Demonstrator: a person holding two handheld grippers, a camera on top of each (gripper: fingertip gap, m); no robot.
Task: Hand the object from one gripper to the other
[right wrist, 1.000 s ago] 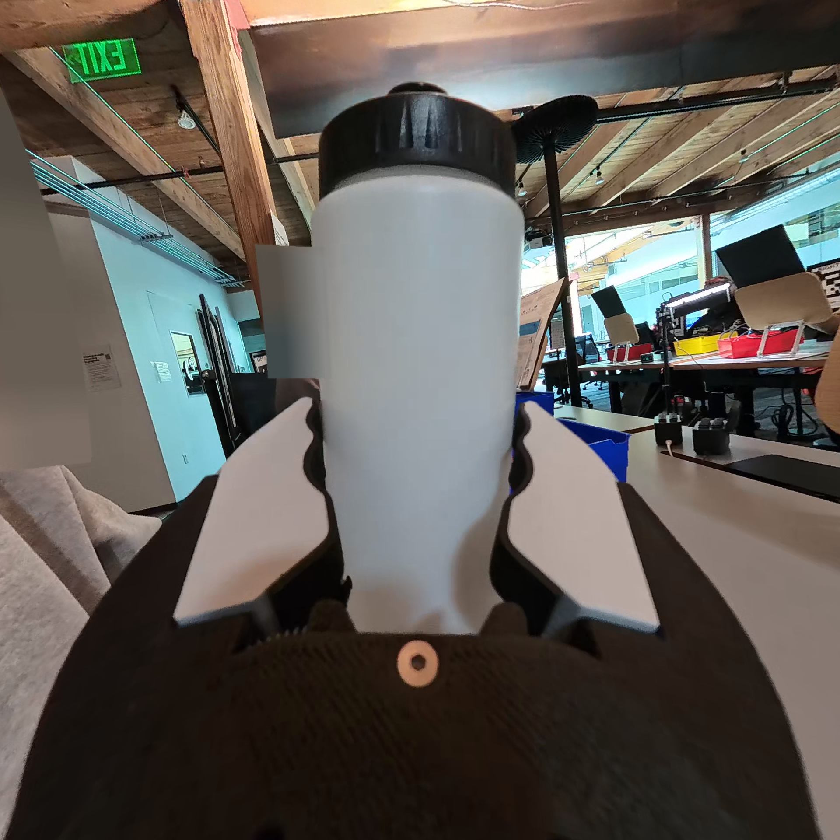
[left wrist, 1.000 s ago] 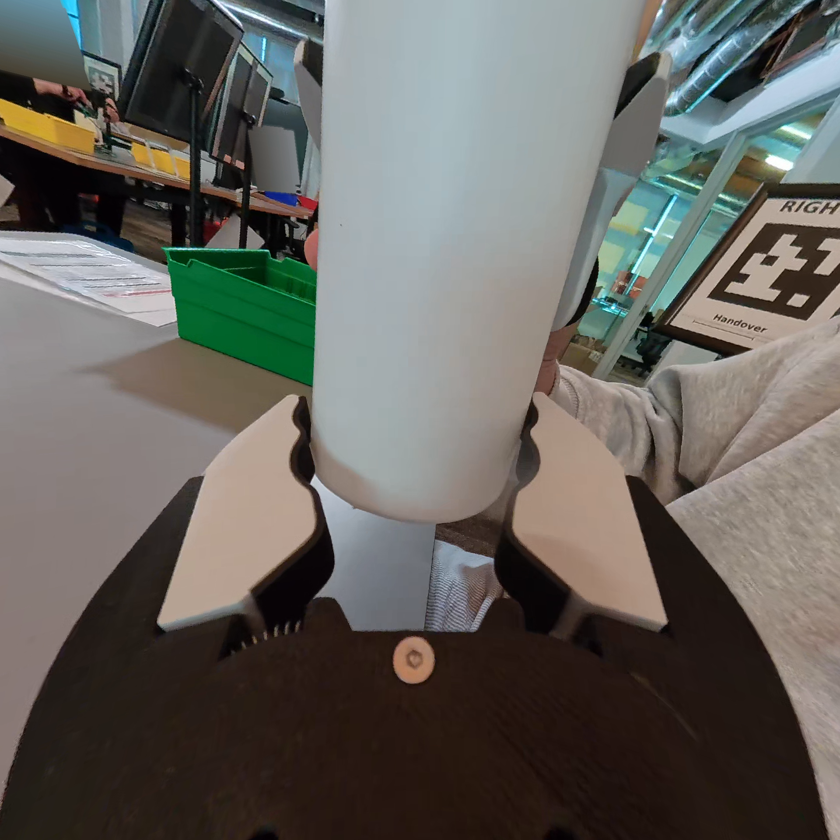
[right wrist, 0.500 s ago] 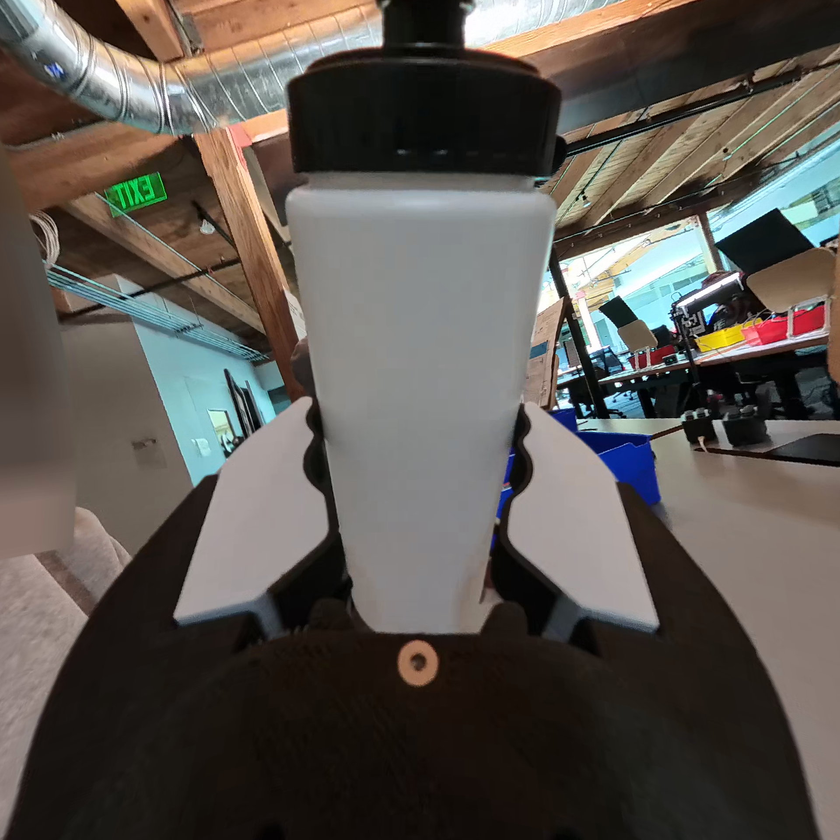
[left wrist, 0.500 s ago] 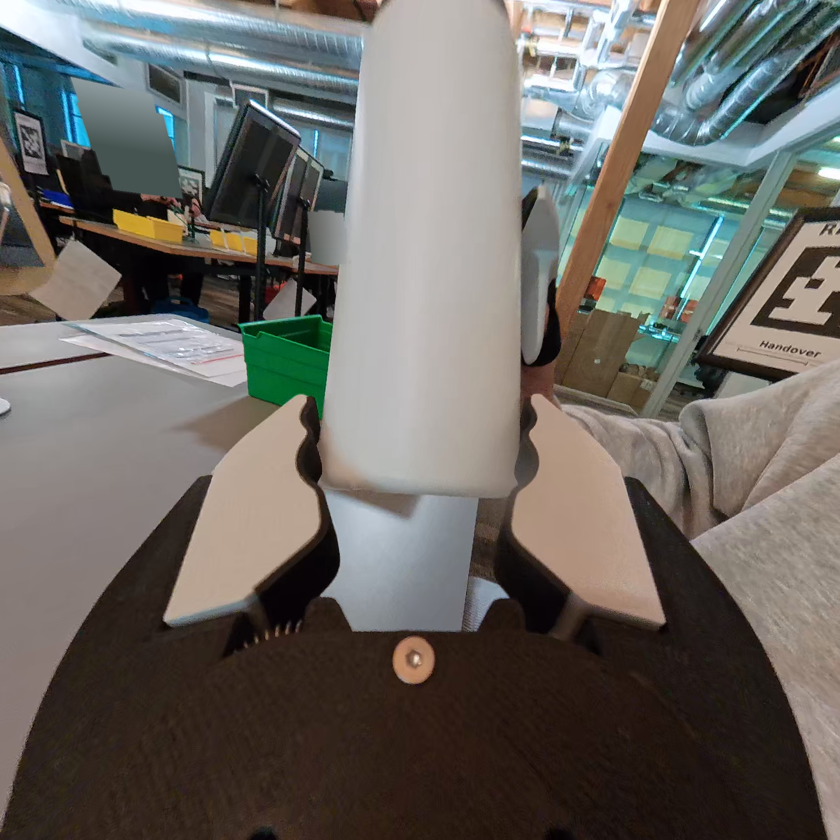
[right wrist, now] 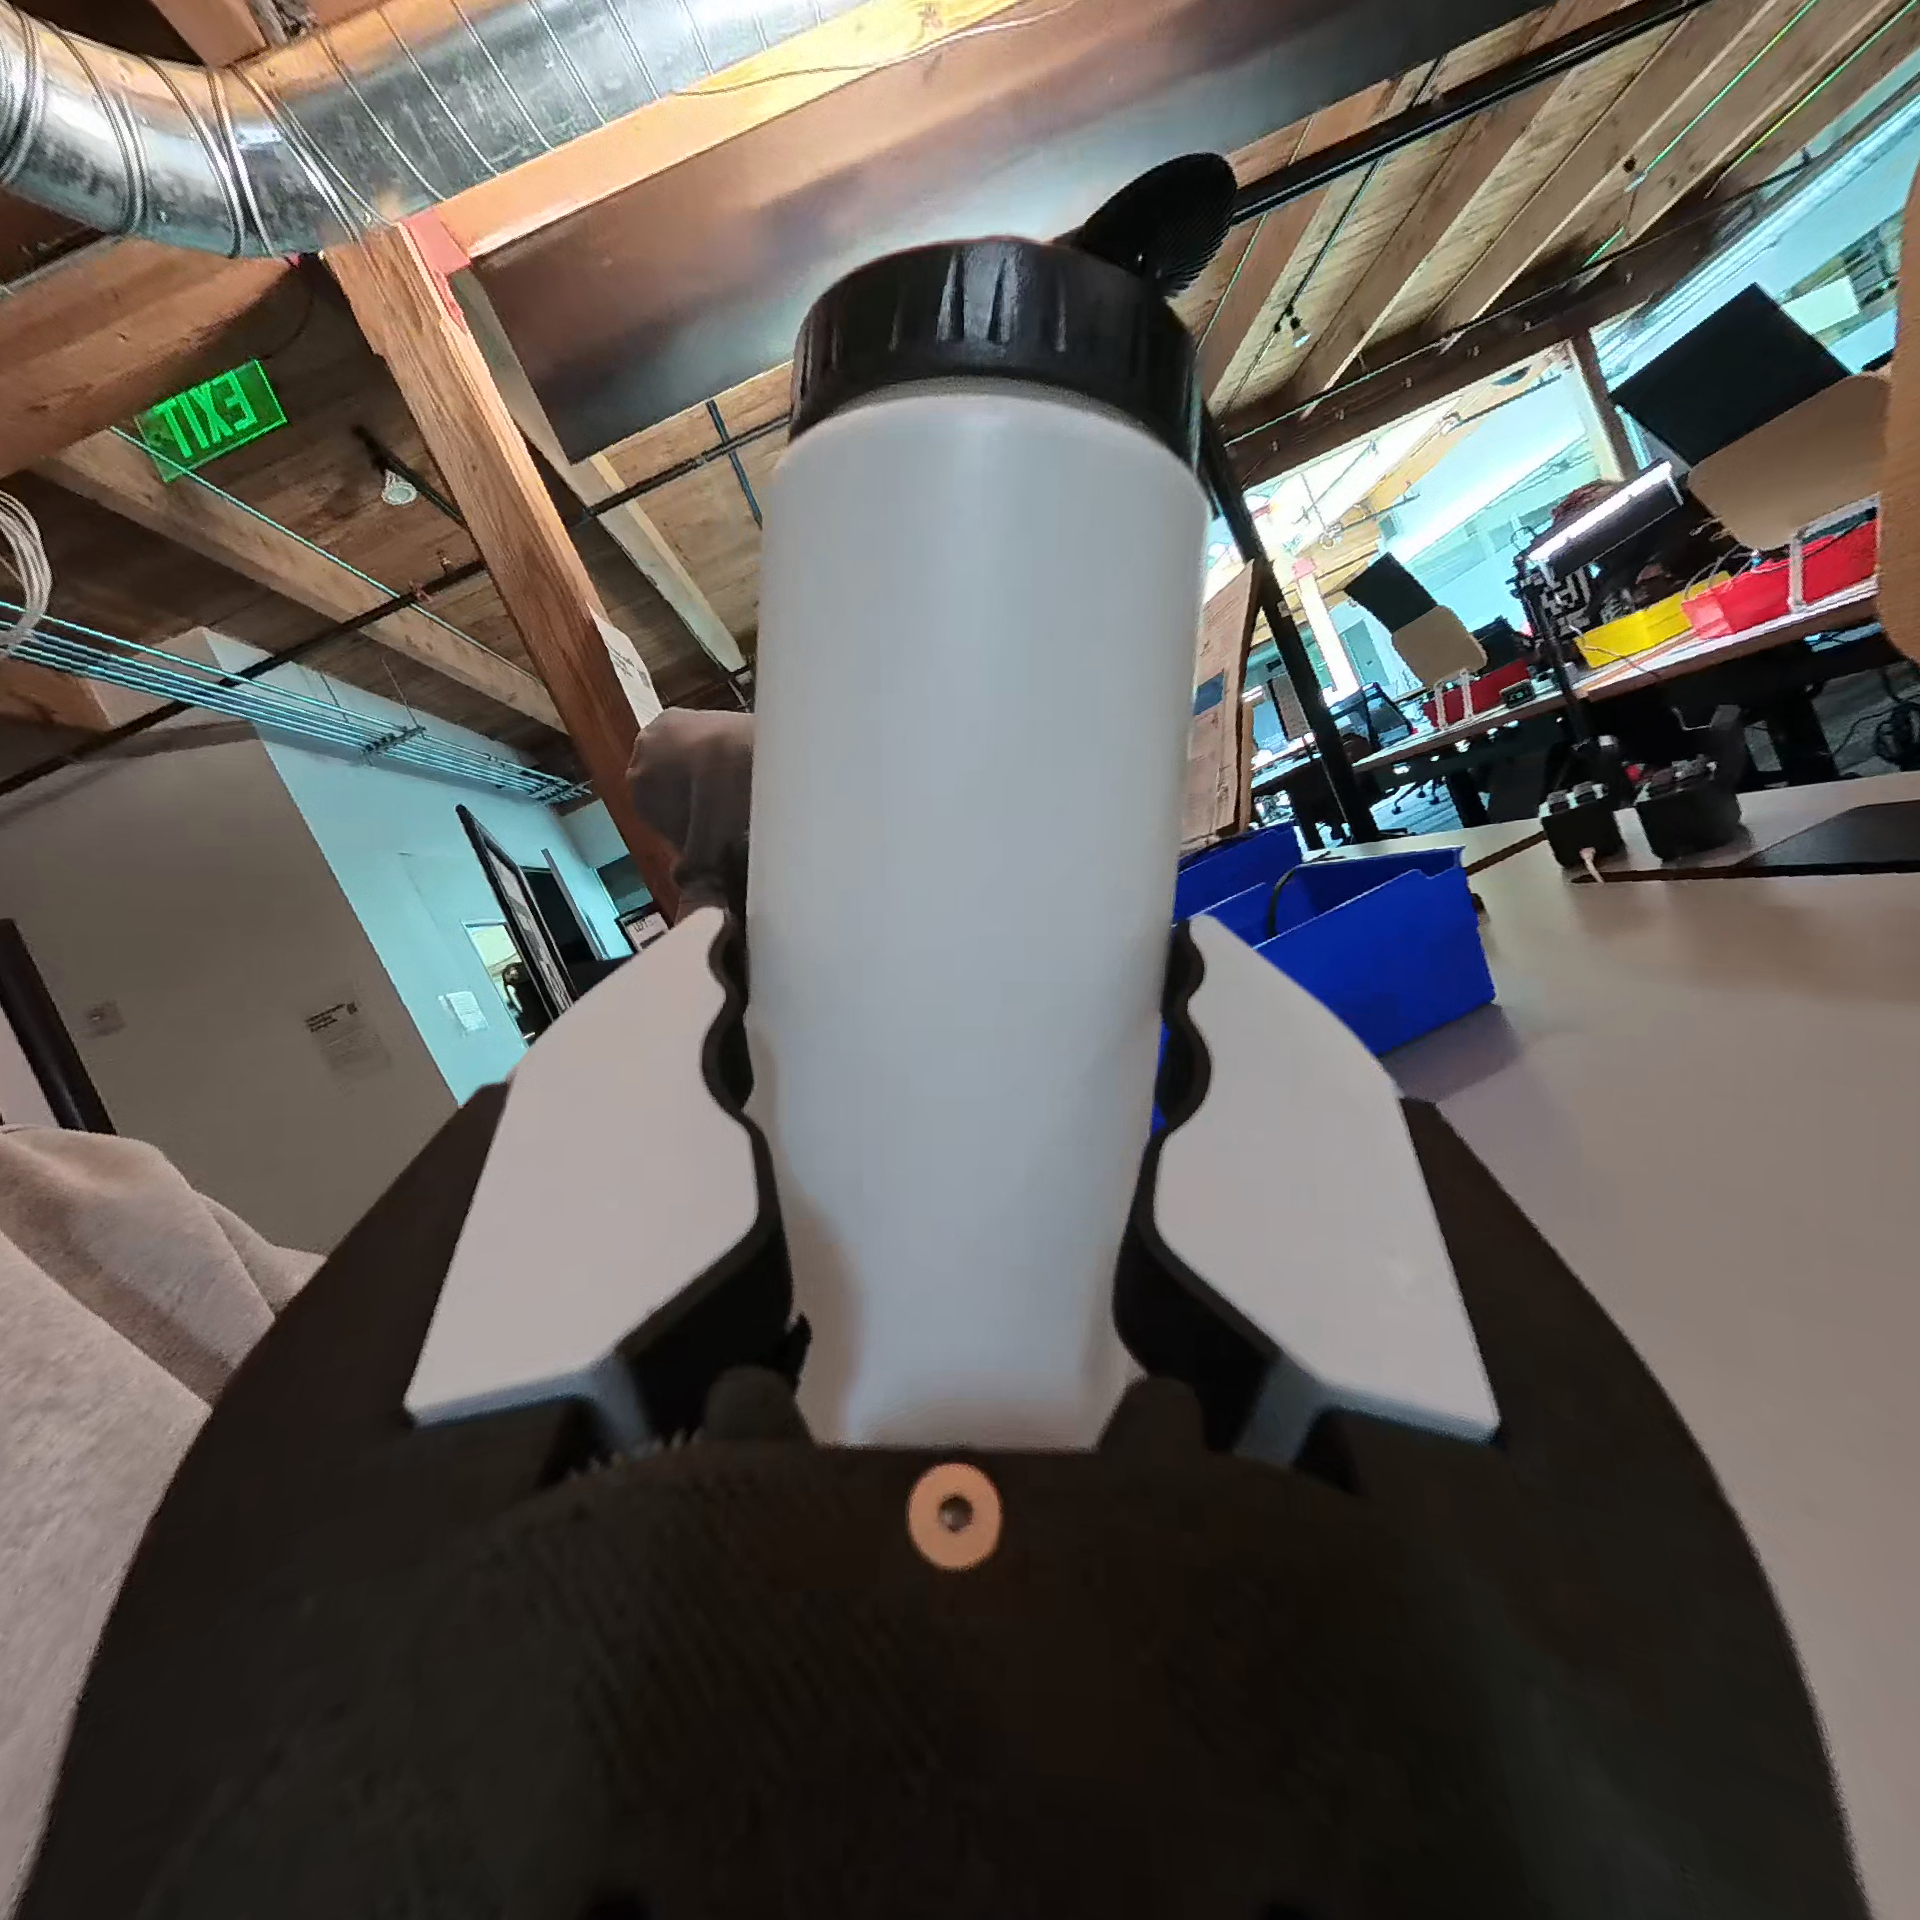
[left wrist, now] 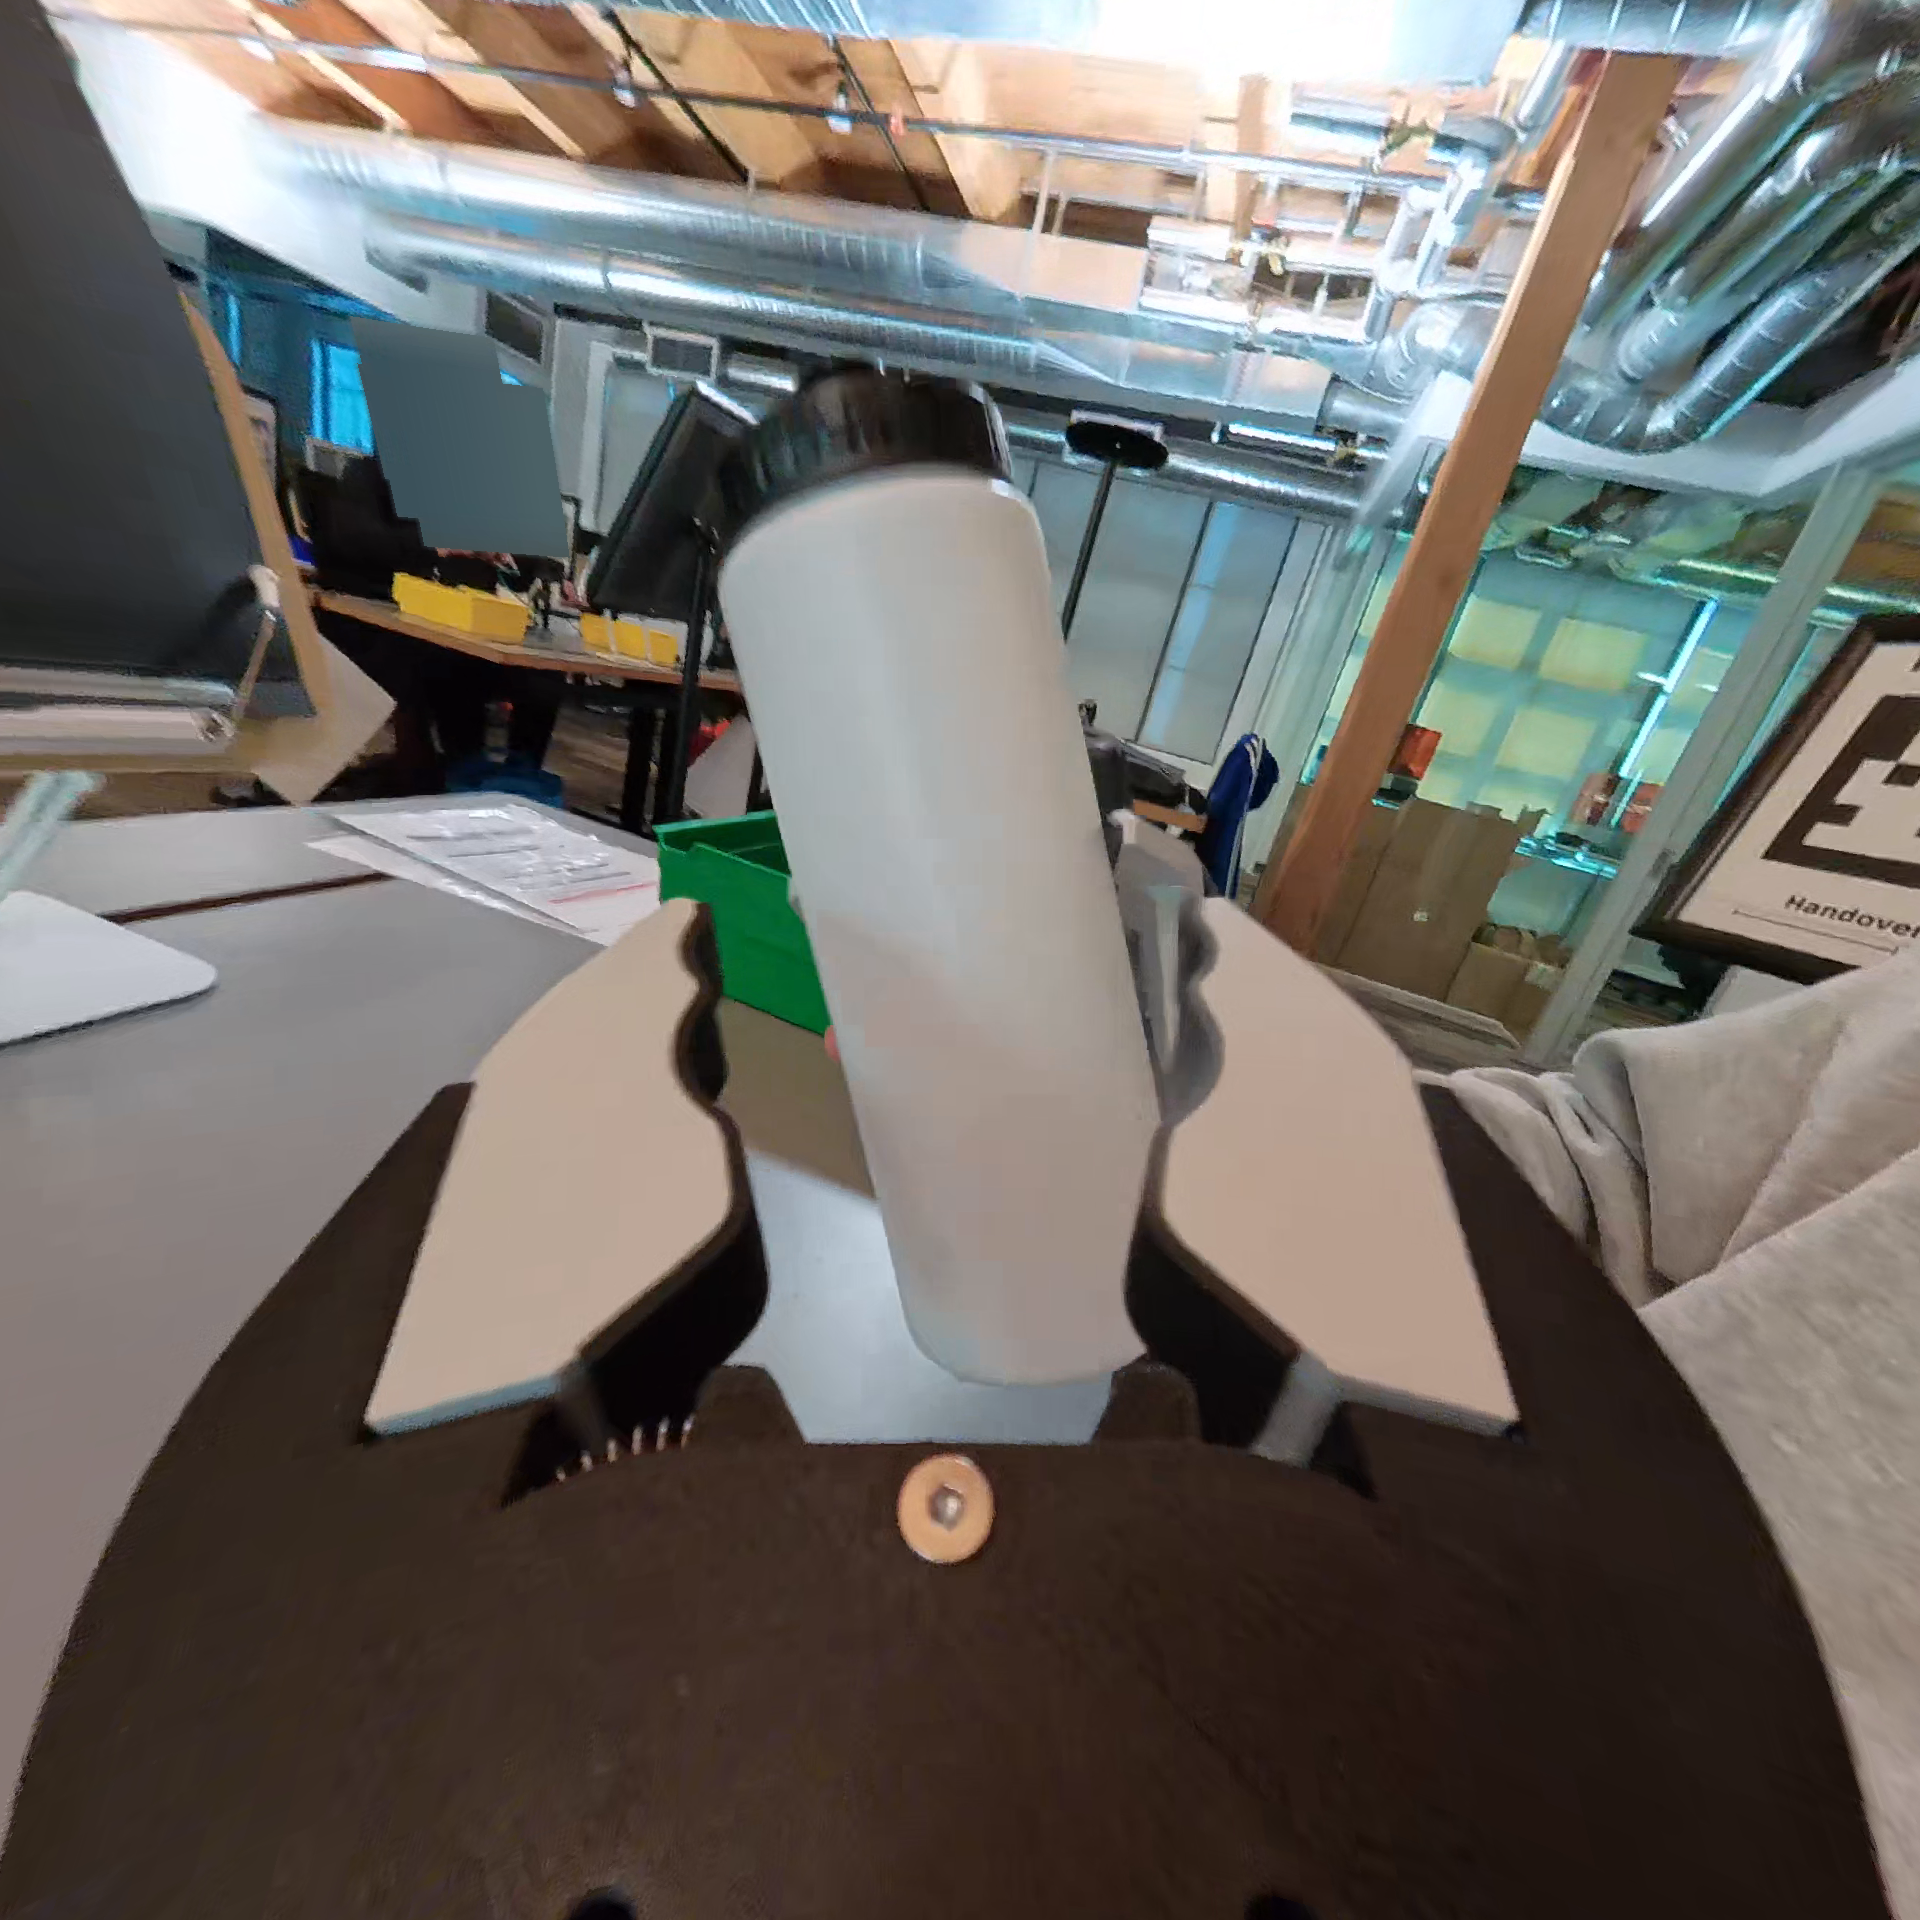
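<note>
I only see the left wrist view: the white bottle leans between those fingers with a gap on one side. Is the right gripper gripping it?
Observer: Yes; in the right wrist view both fingers of the right gripper press against the sides of the white bottle.
Reviewer: How deep does it sit?
Observer: Its bottom end reaches the back of the jaws, by the gripper's black body.
Reviewer: What lies beyond?
Observer: A blue bin on the table.

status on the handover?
Right gripper shut on white plastic bottle with black cap. Left gripper open, gap beside tilted bottle. Nothing in the way.
</note>
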